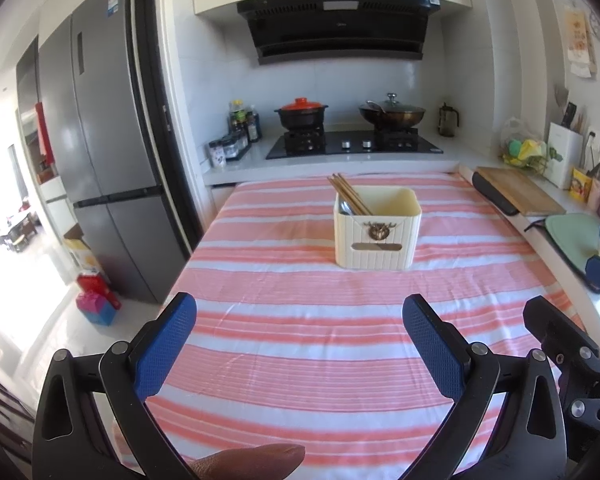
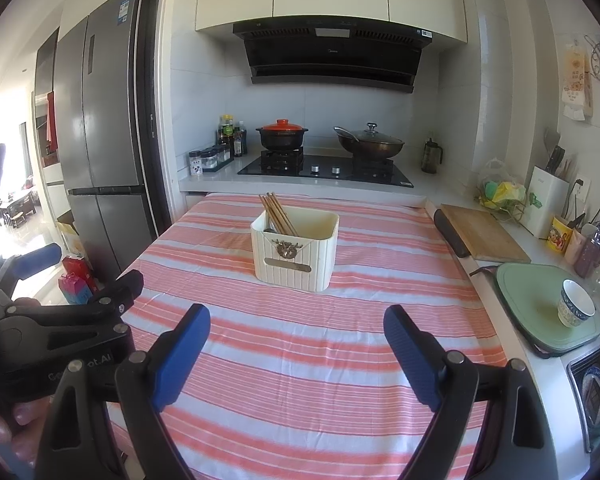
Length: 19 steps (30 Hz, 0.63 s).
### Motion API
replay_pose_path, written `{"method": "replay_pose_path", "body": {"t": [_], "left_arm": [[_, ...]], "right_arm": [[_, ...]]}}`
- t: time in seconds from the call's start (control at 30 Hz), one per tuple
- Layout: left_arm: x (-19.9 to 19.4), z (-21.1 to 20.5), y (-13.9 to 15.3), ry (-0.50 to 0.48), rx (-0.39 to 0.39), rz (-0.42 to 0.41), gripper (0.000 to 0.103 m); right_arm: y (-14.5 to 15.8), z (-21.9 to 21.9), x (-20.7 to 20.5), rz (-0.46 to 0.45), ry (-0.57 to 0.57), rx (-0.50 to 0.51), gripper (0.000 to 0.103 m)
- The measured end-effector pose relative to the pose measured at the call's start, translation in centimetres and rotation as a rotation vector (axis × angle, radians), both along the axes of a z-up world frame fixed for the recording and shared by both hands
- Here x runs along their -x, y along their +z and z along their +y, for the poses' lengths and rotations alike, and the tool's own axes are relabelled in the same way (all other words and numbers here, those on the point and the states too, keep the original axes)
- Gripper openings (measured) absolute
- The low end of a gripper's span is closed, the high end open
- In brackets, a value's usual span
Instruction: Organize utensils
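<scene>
Chopsticks (image 1: 348,194) lean toward 11 o'clock in the left part of a cream holder (image 1: 376,228) on the striped cloth (image 1: 300,360); perhaps a spoon stands beside them. Left gripper (image 1: 300,320) and right gripper (image 2: 296,330) hover at 6 o'clock, jaws spread, empty.

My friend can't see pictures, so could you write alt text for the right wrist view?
A cream ribbed plastic utensil holder with brown wooden chopsticks leaning in its left side stands on a pink-and-white striped tablecloth. The open blue-padded right gripper points toward it, empty, with a black gas stove behind.
</scene>
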<state>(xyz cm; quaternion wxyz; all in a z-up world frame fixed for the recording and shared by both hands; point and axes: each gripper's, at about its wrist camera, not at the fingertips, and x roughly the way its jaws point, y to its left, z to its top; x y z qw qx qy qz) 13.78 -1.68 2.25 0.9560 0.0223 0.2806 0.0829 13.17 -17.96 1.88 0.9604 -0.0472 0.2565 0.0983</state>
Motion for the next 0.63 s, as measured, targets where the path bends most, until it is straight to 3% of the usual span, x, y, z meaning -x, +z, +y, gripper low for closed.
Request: {"method": "replay_pose_path", "body": {"t": [0.63], "left_arm": [[0.16,0.11,0.23,-0.009,0.015,-0.024,0.103]], "right_arm": [[-0.34,-0.42,-0.33,0.016,-0.005,0.007,0.09]]}}
